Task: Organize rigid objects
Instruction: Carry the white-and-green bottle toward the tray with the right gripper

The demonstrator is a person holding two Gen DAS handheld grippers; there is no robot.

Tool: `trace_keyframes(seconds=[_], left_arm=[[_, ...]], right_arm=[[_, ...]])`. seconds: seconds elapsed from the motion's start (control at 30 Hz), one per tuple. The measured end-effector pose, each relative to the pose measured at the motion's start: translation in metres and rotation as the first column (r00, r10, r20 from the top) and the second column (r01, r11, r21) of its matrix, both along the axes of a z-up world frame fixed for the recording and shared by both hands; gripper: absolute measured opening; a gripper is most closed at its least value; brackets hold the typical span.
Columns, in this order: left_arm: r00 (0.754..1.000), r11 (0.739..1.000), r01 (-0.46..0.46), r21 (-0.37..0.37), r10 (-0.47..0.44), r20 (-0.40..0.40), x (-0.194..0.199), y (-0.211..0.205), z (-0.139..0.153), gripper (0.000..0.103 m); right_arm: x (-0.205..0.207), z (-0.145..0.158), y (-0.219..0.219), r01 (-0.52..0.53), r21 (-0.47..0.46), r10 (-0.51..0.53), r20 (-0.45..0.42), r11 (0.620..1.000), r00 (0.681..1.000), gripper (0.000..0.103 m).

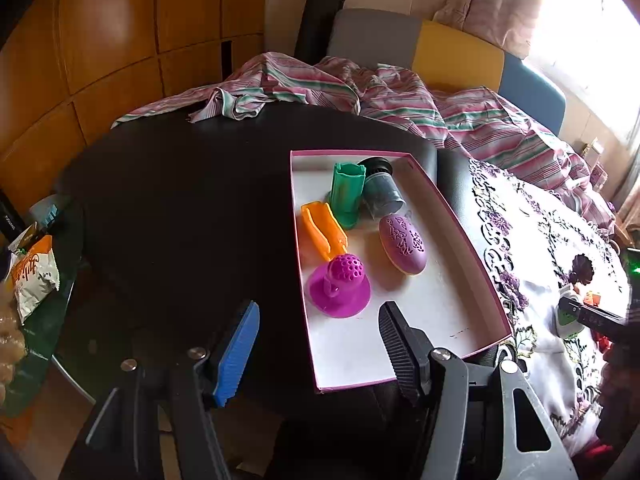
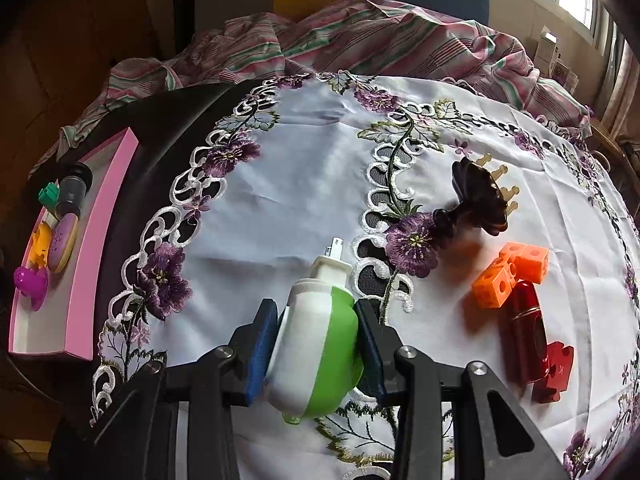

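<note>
Right tongs (image 2: 316,344) are clamped on the green-and-white plug-in gadget (image 2: 316,340), pads pressing its two rounded flanks, plug prongs pointing away from the tongs over the embroidered cloth (image 2: 300,184). Left tongs (image 1: 318,344) stand wide and empty, hovering at the near edge of the pink box (image 1: 460,232).

Handling, my read: the gadget is a smooth hard plastic shell, likely light and hollow. The bulging sides give the pads little flat area, so it could twist or squirt out under a hard squeeze. Grip at the widest part of the body as now, not on the narrow white neck or the prongs.

Already in the box, ahead of the left tongs: magenta perforated cone with wide brim (image 1: 340,284) nearest, orange channel-shaped piece (image 1: 323,233) beyond it, green ribbed tube (image 1: 347,194) and dark jar (image 1: 380,188) furthest, purple oval case with cut-out pattern (image 1: 403,244) ahead and right. All stiff plastic by the look. Free floor space sits in the near half, just ahead of the left tongs.

Still on the counter, right of the right tongs: orange cubes with holes (image 2: 510,272), glossy red cylinder (image 2: 524,328), red puzzle-shaped piece (image 2: 554,372). Ahead and right: dark glossy claw hair clip (image 2: 476,200), awkward shape, toothed. The cloth is thin, with openwork edges that could snag.
</note>
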State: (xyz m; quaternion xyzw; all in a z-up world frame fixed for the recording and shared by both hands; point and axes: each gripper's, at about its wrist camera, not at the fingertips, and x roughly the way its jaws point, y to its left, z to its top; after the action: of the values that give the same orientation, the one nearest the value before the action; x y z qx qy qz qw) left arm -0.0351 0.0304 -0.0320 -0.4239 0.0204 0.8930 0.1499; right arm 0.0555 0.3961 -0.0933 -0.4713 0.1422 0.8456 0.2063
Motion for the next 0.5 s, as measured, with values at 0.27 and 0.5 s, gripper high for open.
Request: trace_keyframes(seconds=[0.27,0.5], left_arm=[[1.000,1.000,0.004,-0.002,-0.004,0.011,0.001,0.000,-0.003,0.063],[1.000,1.000,-0.002,-0.010,0.002,0.007,0.002,-0.001,-0.005,0.063]], right_arm=[[0.002,0.007,-0.003,0.003,-0.002,-0.003,-0.018,1.000,1.000,0.039],[-0.001,0.026,-0.016,-0.026,-0.013,0.025,-0.085,1.000,0.996,0.039]])
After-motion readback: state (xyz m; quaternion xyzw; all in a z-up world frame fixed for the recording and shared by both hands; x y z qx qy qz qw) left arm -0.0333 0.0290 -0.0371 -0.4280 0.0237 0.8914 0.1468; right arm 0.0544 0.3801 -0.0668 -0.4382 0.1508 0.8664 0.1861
